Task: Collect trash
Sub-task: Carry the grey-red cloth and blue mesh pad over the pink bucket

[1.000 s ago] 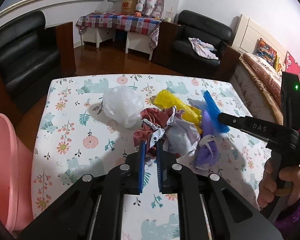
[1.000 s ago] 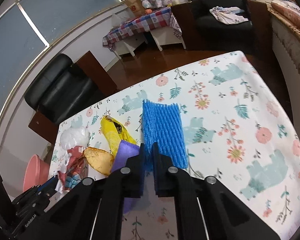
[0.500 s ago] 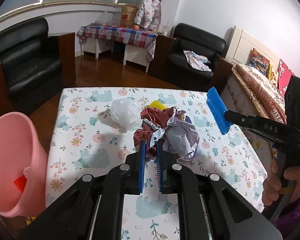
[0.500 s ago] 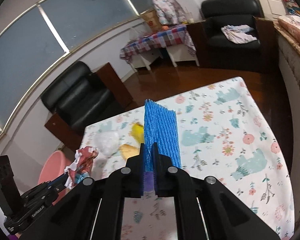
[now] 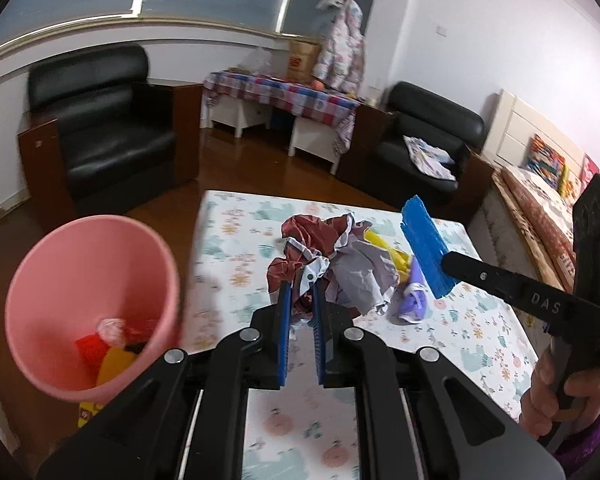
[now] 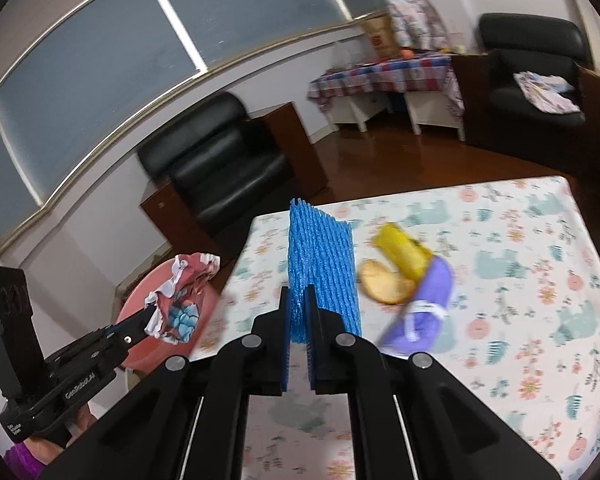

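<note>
My left gripper [image 5: 300, 292] is shut on a crumpled red and white wrapper [image 5: 332, 256] and holds it in the air beside the pink bin [image 5: 88, 304]; the wrapper also shows in the right wrist view [image 6: 184, 300]. My right gripper [image 6: 299, 300] is shut on a blue foam net [image 6: 320, 268], lifted above the table; the net also shows in the left wrist view [image 5: 426, 252]. A yellow wrapper [image 6: 404, 250], a purple wrapper [image 6: 424, 304] and an orange-brown piece [image 6: 382, 280] lie on the floral tablecloth [image 6: 520, 280].
The pink bin holds red, yellow and white scraps [image 5: 112, 340] and stands off the table's left edge. Black armchairs [image 5: 112, 128] and a low checkered table [image 5: 284, 92] stand behind. A bed [image 5: 540, 208] is at the right.
Both grippers have risen off the table with their trash and swung left toward the pink bin, which now fills the left of the left wrist view.
</note>
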The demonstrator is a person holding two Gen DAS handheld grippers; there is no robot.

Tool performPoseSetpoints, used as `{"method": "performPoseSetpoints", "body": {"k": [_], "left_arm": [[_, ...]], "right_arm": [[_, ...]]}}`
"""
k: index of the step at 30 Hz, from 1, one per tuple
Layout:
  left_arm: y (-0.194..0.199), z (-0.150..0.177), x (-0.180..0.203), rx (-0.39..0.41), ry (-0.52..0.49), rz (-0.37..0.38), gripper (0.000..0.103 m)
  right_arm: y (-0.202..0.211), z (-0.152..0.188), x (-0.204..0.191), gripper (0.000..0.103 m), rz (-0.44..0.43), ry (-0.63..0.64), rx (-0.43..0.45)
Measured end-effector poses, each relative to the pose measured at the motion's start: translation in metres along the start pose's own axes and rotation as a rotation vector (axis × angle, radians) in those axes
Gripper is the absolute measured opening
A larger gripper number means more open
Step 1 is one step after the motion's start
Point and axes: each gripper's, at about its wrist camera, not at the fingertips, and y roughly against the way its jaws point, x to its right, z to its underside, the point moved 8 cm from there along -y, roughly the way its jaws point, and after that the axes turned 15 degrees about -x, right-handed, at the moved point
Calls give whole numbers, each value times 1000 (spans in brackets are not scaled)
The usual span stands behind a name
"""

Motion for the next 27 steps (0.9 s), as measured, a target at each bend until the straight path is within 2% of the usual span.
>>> {"method": "performPoseSetpoints", "body": {"k": [10,16,20,27], "left_arm": [[40,10,-70,74,119,-112,10],[49,10,-110,98,181,-166,10],[52,14,-137,108,228,-210,10],[48,21,-176,84,298,-270,10]], "right_arm": [[-31,-9,-91,6,-94,171,-53],[-60,-19,-141,6,-172,237,-98],[-83,-26,-165,6,-233,241,-139],[-121,-28,-188,6,-267,256,-196]]}}
